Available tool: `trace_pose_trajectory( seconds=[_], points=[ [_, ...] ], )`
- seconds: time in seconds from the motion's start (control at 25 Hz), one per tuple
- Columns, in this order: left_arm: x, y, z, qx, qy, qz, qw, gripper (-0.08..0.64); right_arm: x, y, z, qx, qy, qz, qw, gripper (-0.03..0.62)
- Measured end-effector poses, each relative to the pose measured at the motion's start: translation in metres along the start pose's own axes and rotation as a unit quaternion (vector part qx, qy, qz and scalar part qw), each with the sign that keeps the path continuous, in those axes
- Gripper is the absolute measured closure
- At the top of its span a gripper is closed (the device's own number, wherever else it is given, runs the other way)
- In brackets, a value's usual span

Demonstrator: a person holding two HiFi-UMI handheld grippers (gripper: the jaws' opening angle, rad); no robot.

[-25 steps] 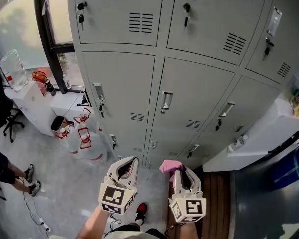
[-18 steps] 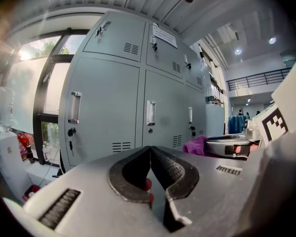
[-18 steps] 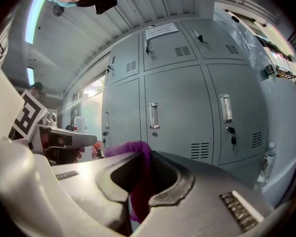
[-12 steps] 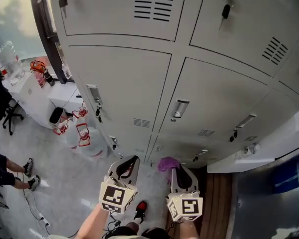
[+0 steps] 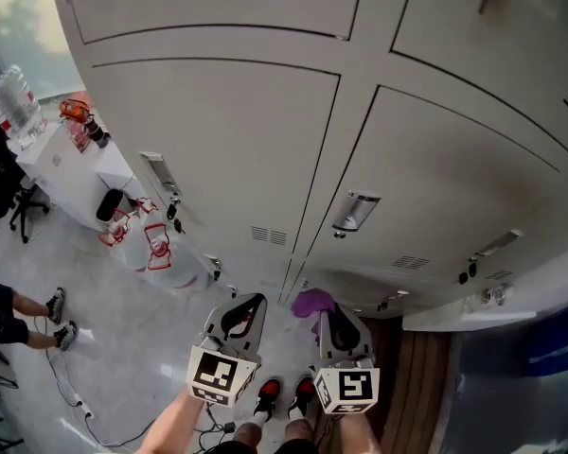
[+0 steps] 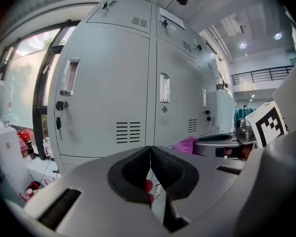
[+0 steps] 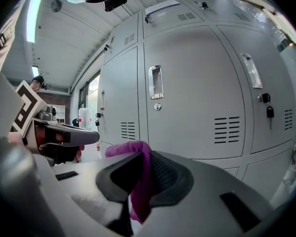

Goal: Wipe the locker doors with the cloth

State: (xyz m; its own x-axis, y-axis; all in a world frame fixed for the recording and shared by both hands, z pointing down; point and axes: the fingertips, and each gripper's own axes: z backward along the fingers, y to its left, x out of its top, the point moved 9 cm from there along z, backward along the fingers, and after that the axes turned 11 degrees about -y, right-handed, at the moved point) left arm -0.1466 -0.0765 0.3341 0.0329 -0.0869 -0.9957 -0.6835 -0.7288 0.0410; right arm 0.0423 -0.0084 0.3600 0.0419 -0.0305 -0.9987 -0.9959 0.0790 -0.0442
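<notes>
**While the Cloth Hung Short of the Lockers**

When viewed from the head camera, the left claw (image 5: 249,301) and the right claw (image 5: 328,312) hung side by side above the floor (image 5: 123,348). Both pointed at the grey locker doors (image 5: 218,149) and touched none of them. A purple cloth (image 5: 311,301) stuck out past the right claw's tips, near the lowest doors. Water bottles (image 5: 161,258) stood beside the lockers at left.

Seen from the left gripper view, that claw's jaws met at their tips with nothing held between them. Beyond them, a key (image 6: 58,123) hung from a door.

Seen from the right gripper view, the jaws were clamped on the cloth. Its fold rose above them and its end drooped below.
</notes>
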Motion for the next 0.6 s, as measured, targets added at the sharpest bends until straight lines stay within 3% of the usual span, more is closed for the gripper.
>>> trace_pose_trajectory(
  seconds=[0.6],
  points=[
    [-0.061, 0.019, -0.038, 0.073, 0.025, -0.005, 0.997, 0.537, -0.07, -0.027, -0.07, 0.051, 0.023, -0.025, 0.998, 0.54]
  ],
)
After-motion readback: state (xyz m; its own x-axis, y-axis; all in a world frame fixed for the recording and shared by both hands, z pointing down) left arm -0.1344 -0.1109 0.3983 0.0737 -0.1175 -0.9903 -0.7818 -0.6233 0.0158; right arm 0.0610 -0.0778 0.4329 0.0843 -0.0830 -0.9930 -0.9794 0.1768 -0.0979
